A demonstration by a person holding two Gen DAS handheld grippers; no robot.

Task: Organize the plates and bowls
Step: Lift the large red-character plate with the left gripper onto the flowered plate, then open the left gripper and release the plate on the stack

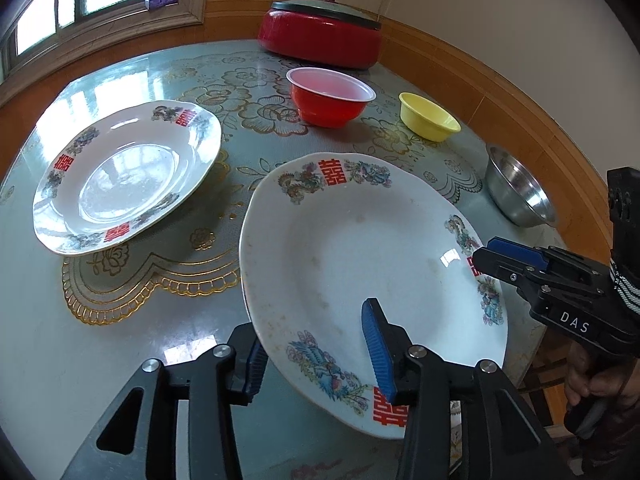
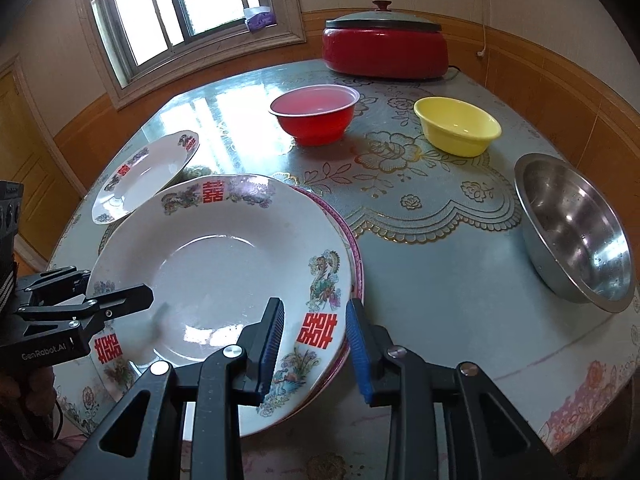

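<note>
— What is seen at the left gripper (image 1: 316, 354)?

— Its fingers are spread wide, and the near plate (image 1: 360, 264) has its rim caught between them, one blue pad (image 1: 378, 354) above, the other beneath.

— And the right gripper (image 2: 316, 350)?

— It is likewise held wide, straddling the opposite rim; whether the pads touch cannot be told. A pink-edged plate (image 2: 356, 256) is glimpsed underneath.

— The rest?

— A second plate (image 1: 128, 176) is set apart on the table (image 1: 120, 340); red bowl (image 1: 330, 96), yellow bowl (image 1: 430, 116) and steel bowl (image 1: 520, 188) are ranged beyond.

Red lidded pot (image 2: 386, 50) at table's (image 2: 440, 280) far edge; window (image 2: 176, 4) beyond.
</note>
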